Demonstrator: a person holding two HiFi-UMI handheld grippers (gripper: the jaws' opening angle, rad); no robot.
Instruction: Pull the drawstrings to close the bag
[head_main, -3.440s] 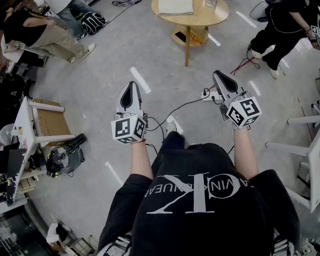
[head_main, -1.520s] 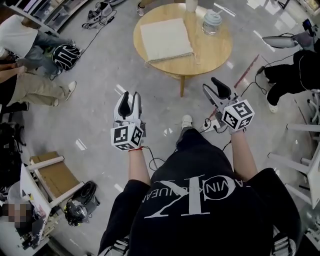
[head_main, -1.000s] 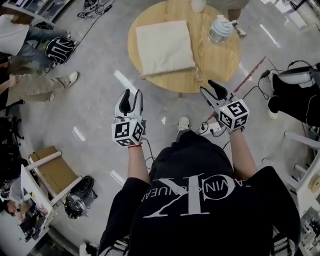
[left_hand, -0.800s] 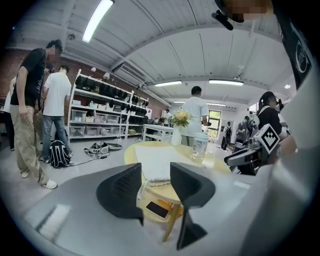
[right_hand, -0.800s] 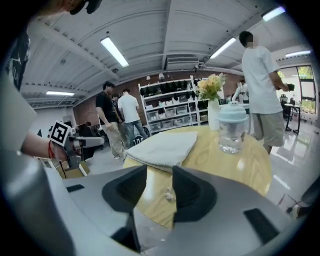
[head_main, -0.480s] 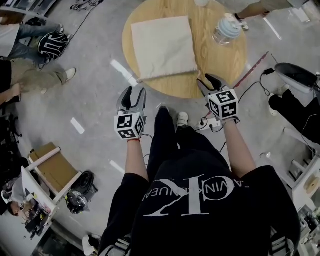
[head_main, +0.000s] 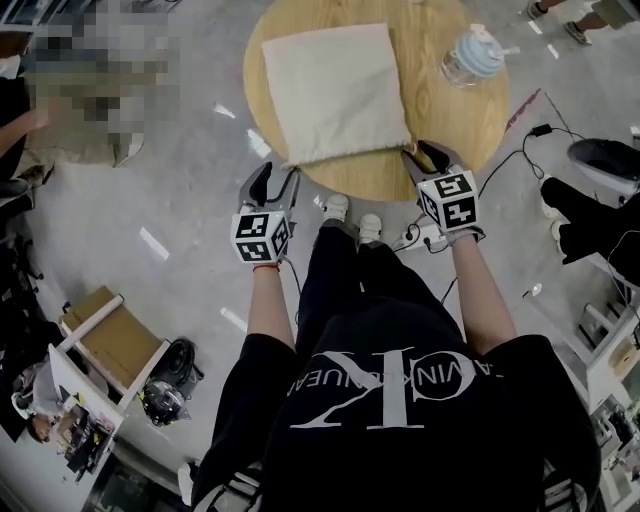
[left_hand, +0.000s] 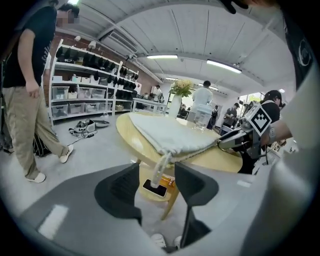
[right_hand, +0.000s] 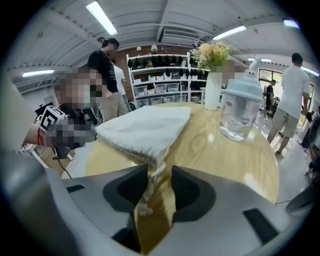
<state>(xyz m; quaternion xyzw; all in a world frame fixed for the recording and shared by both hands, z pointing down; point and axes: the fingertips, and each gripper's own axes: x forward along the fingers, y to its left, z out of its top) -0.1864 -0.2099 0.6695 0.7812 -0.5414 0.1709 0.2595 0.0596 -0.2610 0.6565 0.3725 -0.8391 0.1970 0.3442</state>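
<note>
A beige cloth drawstring bag (head_main: 335, 90) lies flat on the round wooden table (head_main: 455, 125), its mouth toward the near edge. My left gripper (head_main: 278, 178) hovers just off the table's near-left edge. In the left gripper view the bag (left_hand: 170, 135) has a drawstring (left_hand: 160, 167) hanging off the edge between the jaws of the left gripper (left_hand: 157, 172), which are opening and do not touch it. My right gripper (head_main: 420, 150) is over the near-right edge. The other drawstring (right_hand: 149, 192) lies on the wood between the parted jaws of the right gripper (right_hand: 160, 172), below the bag (right_hand: 145, 125).
A lidded water jug (head_main: 470, 55) stands at the table's far right, with a vase of flowers (right_hand: 212, 82) behind it. A phone (left_hand: 155, 187) rests on the table's lower shelf. People stand around; a cardboard box (head_main: 105, 340) and cables (head_main: 420, 238) lie on the floor.
I have walked up to the table; both grippers moved from mid-floor to its near edge, at the bag's two corners. The left jaws have spread wider.
</note>
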